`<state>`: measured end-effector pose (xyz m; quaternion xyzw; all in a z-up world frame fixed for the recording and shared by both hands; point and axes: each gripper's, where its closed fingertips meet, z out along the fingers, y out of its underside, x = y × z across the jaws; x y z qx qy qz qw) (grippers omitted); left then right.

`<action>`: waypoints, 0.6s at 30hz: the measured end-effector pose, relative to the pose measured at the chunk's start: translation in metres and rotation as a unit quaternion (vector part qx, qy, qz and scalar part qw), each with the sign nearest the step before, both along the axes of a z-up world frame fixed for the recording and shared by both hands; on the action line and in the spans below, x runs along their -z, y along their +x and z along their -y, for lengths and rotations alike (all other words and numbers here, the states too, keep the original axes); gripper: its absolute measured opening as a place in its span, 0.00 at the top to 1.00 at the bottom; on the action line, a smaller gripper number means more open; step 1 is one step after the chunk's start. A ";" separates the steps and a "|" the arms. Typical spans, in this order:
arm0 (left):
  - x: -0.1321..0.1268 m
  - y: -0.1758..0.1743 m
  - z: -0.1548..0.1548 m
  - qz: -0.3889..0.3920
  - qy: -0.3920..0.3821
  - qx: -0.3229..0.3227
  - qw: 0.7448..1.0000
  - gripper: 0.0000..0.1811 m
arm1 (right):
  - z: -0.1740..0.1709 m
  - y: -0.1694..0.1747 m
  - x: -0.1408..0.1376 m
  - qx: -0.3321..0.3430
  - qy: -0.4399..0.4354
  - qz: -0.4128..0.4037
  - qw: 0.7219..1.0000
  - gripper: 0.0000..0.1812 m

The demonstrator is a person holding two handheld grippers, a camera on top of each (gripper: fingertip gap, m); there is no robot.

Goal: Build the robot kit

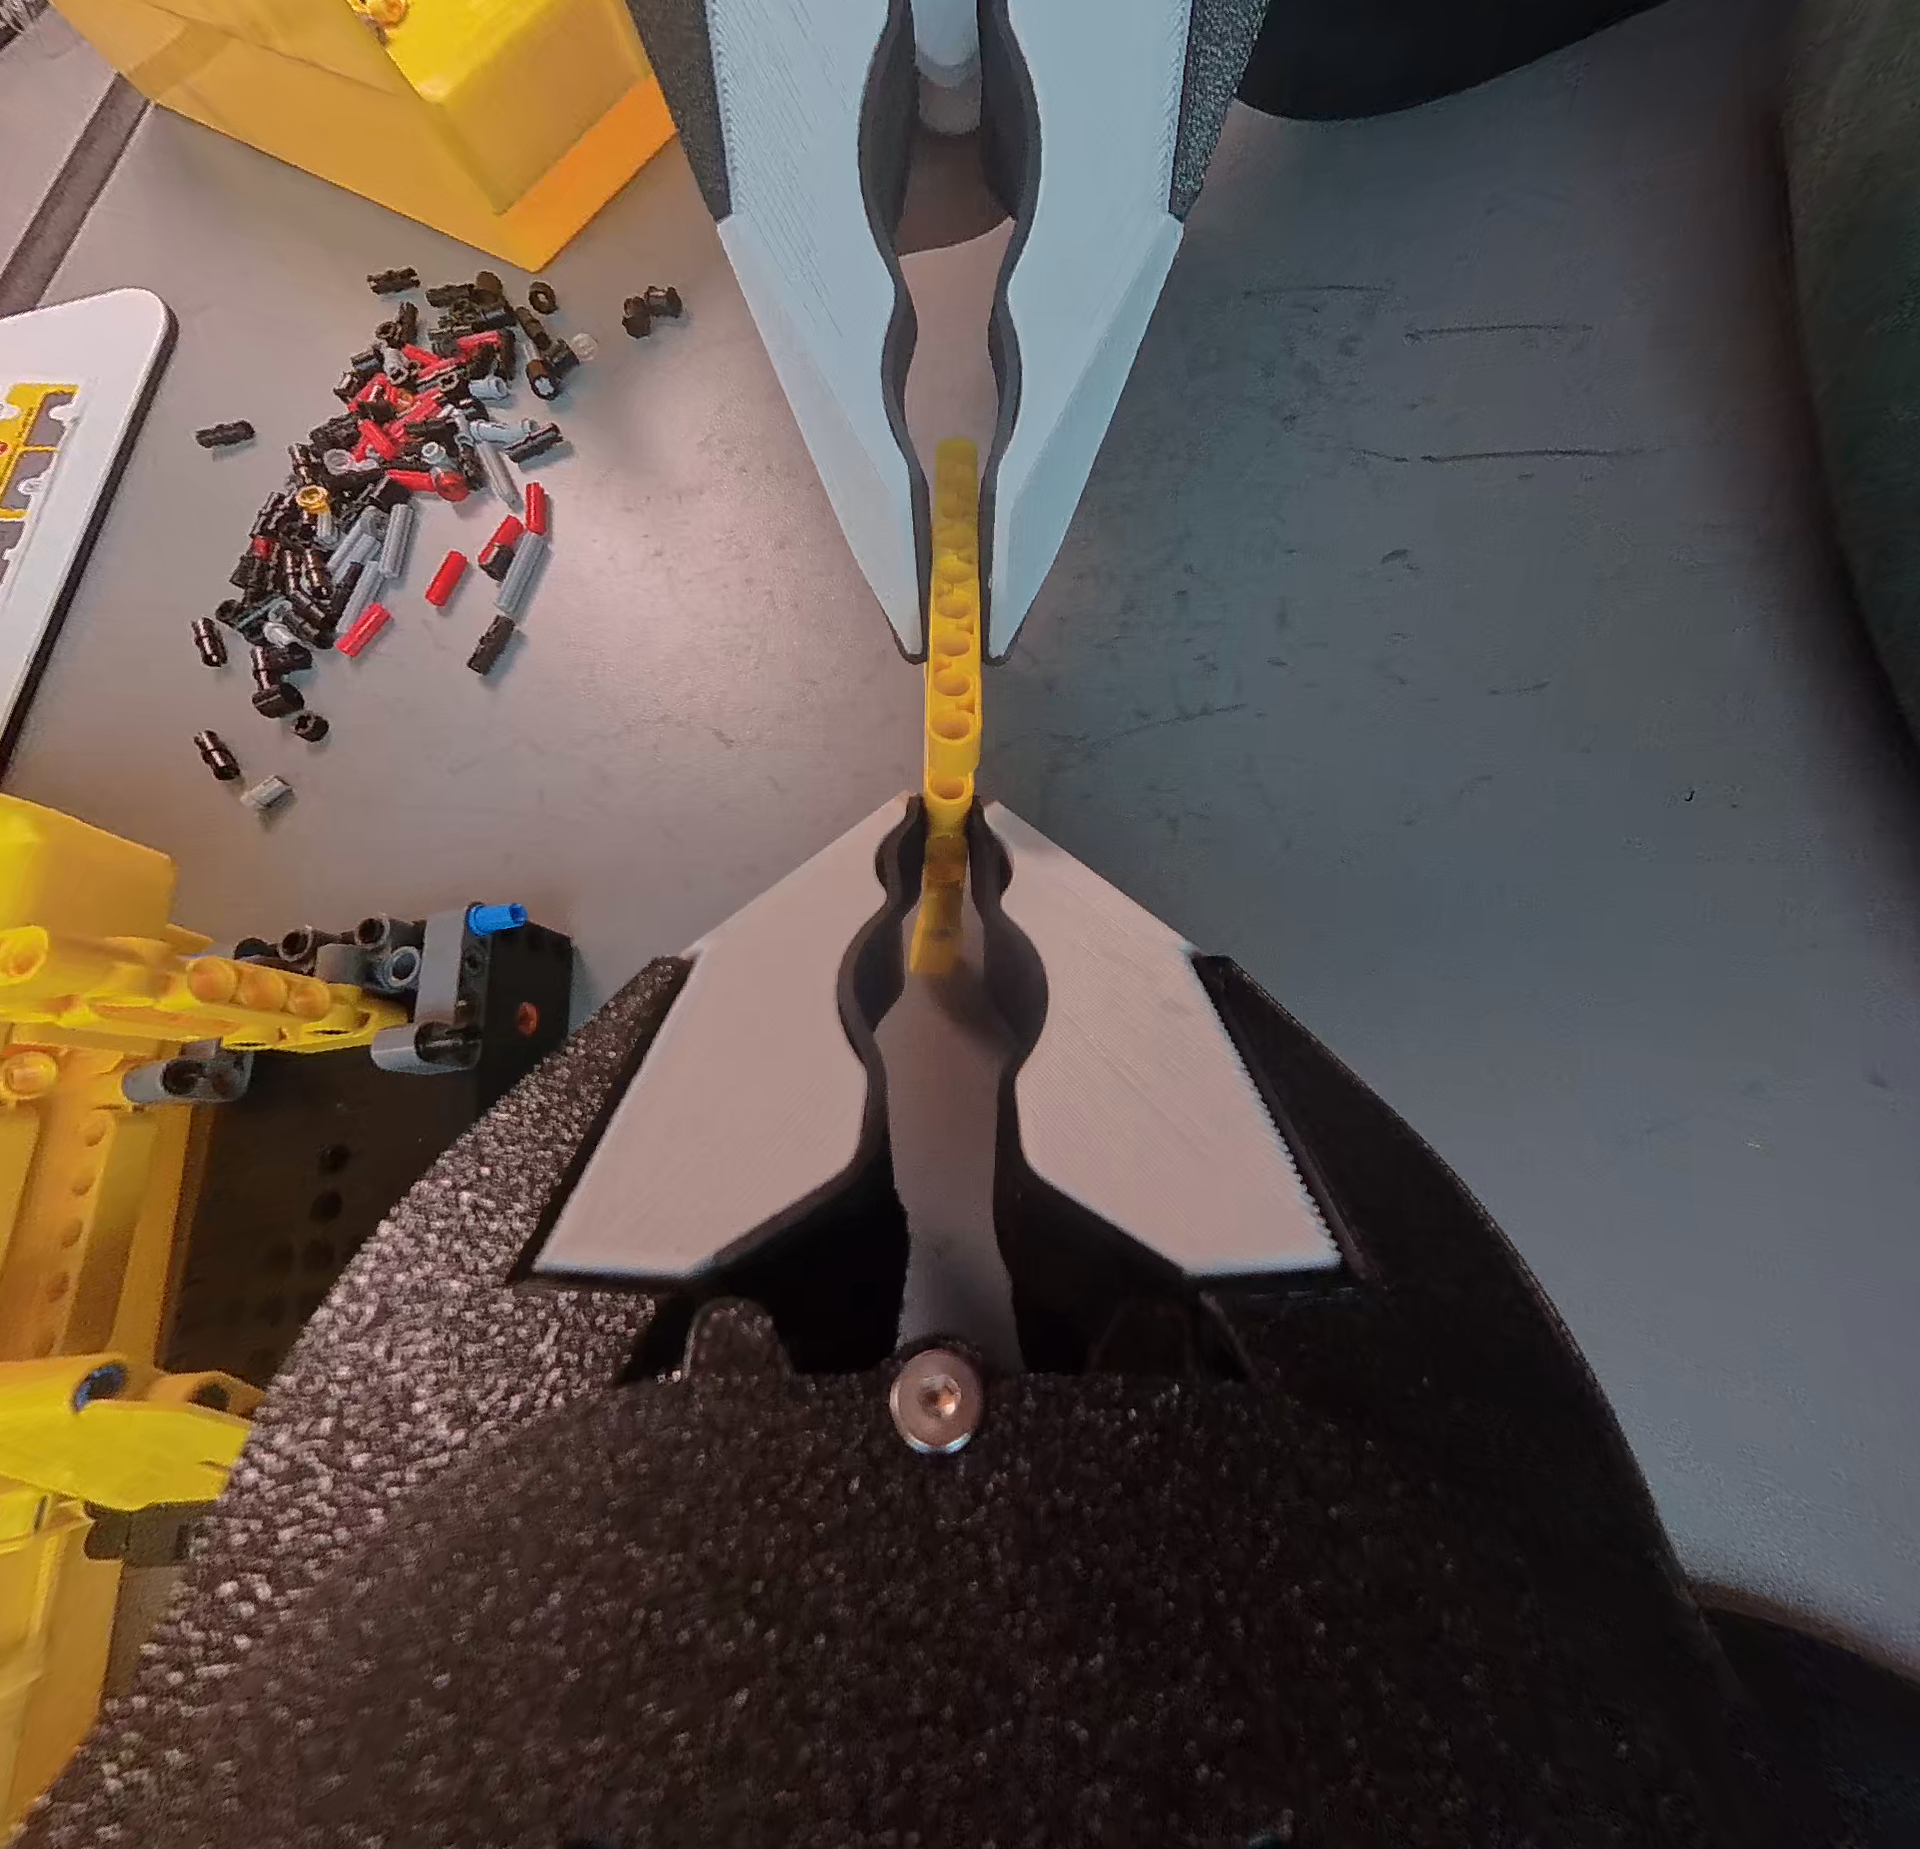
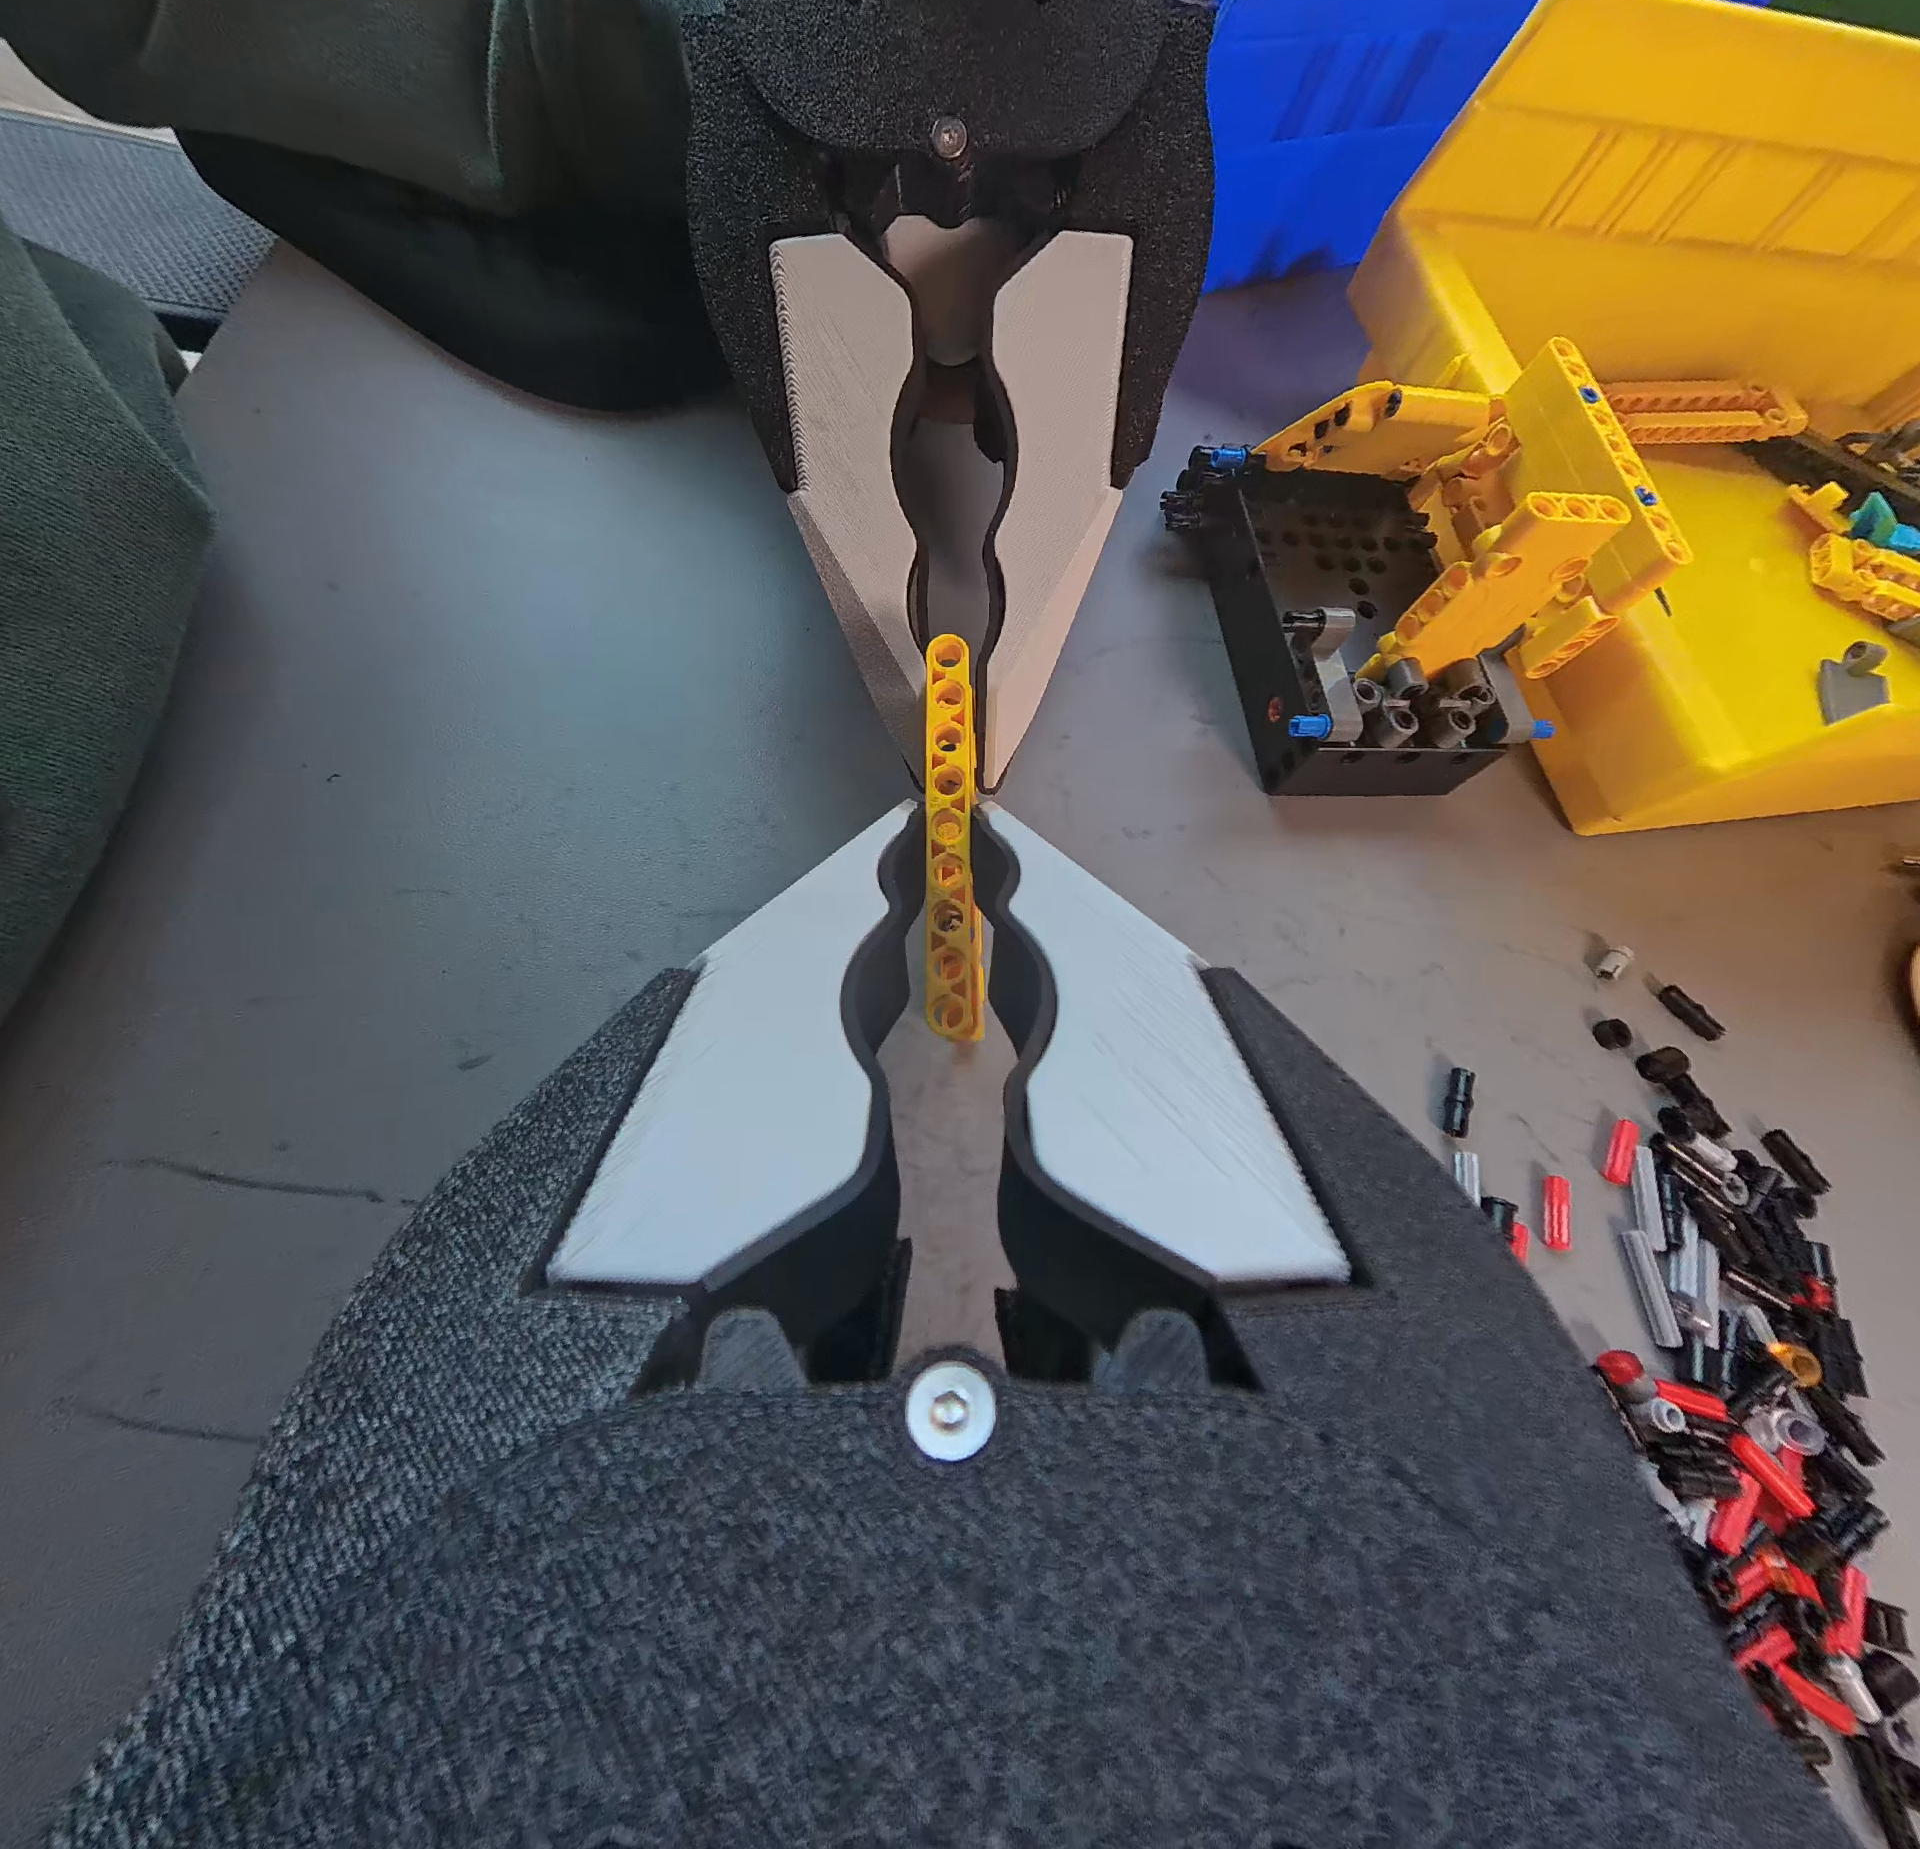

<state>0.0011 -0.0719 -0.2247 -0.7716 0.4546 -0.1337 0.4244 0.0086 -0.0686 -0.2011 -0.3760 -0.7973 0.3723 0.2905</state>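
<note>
A long yellow beam with a row of holes (image 1: 951,719) is held level above the grey table (image 1: 1455,656), between two grippers that face each other. My left gripper (image 1: 945,810) is shut on its near end in the left wrist view. My right gripper (image 1: 956,651) comes in from the top and is shut on the far end. In the right wrist view my right gripper (image 2: 948,810) grips the beam (image 2: 948,739) at the bottom, and the left gripper (image 2: 951,786) meets it tip to tip from above.
A pile of small black, red and grey pins (image 1: 384,511) (image 2: 1745,1384) lies on the table. A partly built yellow and black model (image 1: 312,989) (image 2: 1455,594) stands beside a yellow bin (image 2: 1662,241). A blue bin (image 2: 1351,85) stands behind. A green sleeve (image 2: 364,54) is at the top left. My left and right fingertips are right by each other.
</note>
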 end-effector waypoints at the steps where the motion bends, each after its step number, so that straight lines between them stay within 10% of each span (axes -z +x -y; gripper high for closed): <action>1: 0.000 0.000 0.000 0.000 0.000 0.000 1.000 0.96 | 0.000 0.000 0.000 0.000 0.000 0.000 1.000 0.96; 18: 0.000 0.000 0.000 0.000 0.000 0.000 1.000 0.96 | -0.002 -0.001 0.001 0.004 -0.004 0.015 1.000 0.96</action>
